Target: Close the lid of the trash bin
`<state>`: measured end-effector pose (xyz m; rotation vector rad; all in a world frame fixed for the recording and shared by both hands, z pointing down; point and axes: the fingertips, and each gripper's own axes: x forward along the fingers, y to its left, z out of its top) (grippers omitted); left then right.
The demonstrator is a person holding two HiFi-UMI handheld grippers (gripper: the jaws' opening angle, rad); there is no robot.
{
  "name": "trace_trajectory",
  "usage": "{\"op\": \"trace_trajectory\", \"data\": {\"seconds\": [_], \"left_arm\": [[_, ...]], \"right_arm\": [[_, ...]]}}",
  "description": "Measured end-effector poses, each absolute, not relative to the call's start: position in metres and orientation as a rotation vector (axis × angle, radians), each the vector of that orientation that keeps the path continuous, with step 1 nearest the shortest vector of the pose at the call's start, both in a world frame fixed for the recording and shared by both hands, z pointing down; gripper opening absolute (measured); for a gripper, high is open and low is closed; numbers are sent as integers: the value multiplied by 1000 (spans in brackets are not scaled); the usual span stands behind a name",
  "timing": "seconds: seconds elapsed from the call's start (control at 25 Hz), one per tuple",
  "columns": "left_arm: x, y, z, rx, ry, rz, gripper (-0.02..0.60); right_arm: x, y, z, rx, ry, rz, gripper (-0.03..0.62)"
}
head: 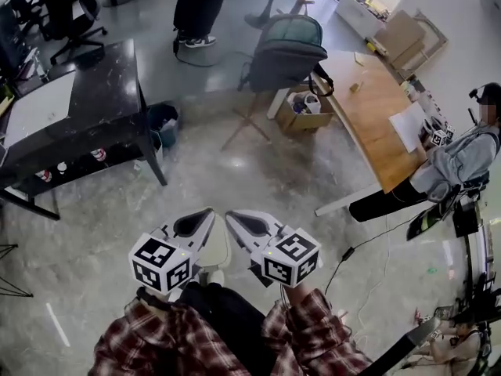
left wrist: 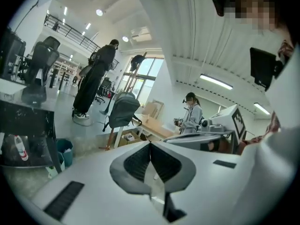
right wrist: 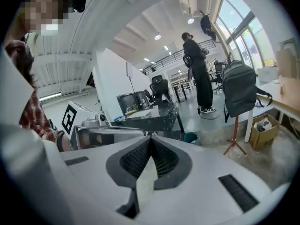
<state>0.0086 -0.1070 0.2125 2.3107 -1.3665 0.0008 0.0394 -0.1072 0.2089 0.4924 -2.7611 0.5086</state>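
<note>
Teal against the pale floor (head: 235,171): seeing the trash bin (head: 163,124) standing well ahead and to the left, tucked just beside a leg of the dark table (head: 109,84), mouth apparently open, lid not discernible. Holding the 2 tools, left gripper (head: 205,216) and right gripper (head: 235,219), low and close in, tips near each other, probably just carrying them before any approach. Pressing each pair of jaws together on nothing. Needing, by judgement, walking forward before reaching the bin.

Bin: small teal trash bin (head: 163,122) at right end of black marble-topped table (head: 102,84), ahead-left of me.
Box: open cardboard box (head: 301,116) left of long wooden desk (head: 376,108).
</note>
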Motion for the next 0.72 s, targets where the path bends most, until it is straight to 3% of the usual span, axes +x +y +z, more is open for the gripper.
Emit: {"op": "trace_trajectory", "data": {"seconds": [0.2, 0.72], "left_arm": [[22, -98, 166, 2353, -1405, -86, 12], [31, -84, 143, 2412, -1373, -120, 12]], "right_arm": [[60, -99, 165, 649, -2840, 463, 14], [74, -95, 126, 702, -2949, 489, 14]]}}
